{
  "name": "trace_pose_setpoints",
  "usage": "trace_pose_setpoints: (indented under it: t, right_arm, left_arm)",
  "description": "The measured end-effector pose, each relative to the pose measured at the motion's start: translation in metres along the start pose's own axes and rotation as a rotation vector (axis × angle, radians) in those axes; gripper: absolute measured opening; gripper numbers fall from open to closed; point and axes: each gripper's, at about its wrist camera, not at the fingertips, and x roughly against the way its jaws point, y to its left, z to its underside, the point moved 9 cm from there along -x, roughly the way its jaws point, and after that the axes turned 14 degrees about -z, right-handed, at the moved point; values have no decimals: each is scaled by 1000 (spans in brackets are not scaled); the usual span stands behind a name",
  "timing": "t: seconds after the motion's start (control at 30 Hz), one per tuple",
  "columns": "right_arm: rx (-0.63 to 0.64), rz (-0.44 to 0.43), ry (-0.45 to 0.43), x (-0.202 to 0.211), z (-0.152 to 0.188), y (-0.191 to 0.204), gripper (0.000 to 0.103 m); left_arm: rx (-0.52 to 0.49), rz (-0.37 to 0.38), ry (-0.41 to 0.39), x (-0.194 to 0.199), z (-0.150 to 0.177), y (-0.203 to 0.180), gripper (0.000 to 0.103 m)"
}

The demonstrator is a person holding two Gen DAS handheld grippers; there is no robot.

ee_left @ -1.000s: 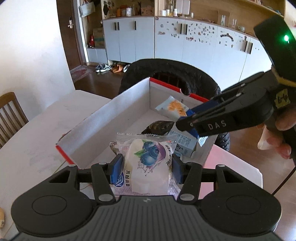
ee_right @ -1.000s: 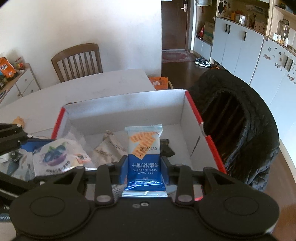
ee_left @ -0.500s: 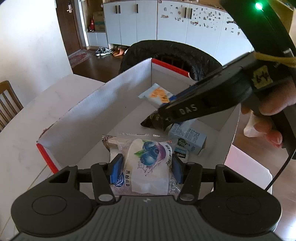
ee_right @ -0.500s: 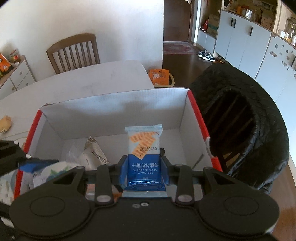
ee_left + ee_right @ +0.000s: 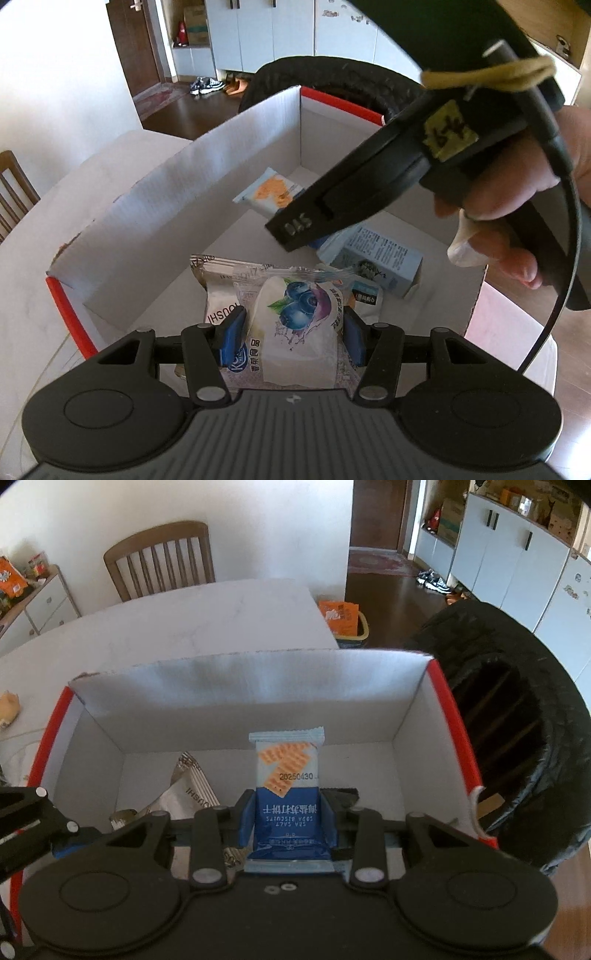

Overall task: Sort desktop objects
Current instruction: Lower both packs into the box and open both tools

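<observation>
Left gripper pinches a blueberry pastry packet between its blue pads; right gripper pinches a soda biscuit packet, printed "SEA SALT SODA BISCUITS". Both packets hang inside the red-edged cardboard box, above its floor.

Change over the last second: both grippers have advanced from the near rim of the box to well over its interior, the right one crossing above and ahead of the left, and neither has loosened its grip. Judged from this, the two carries are nearly done and release into the box is the step in hand; the crowding of two tools in one box is the main risk.

Left-wrist view only: the right gripper's body and the person's right hand seen from the side, the biscuit packet projecting past its tip toward the far corner of the box, and a light blue carton lying on the box floor beneath it. A silver packet lies under the pastry.

Right-wrist view only: that silver packet resting against the left inner wall of the box, a dark wrapper on the floor behind the biscuit packet, the white table beyond the far wall of the box, and a black chair just outside its right wall.
</observation>
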Motion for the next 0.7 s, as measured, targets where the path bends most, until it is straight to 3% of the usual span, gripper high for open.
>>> trace_pose_setpoints:
  t: [0.7]
  right_arm:
    - [14,-35,44,-18,4,2,39]
  left_arm:
    - [25,53,54,-6,7,2,56]
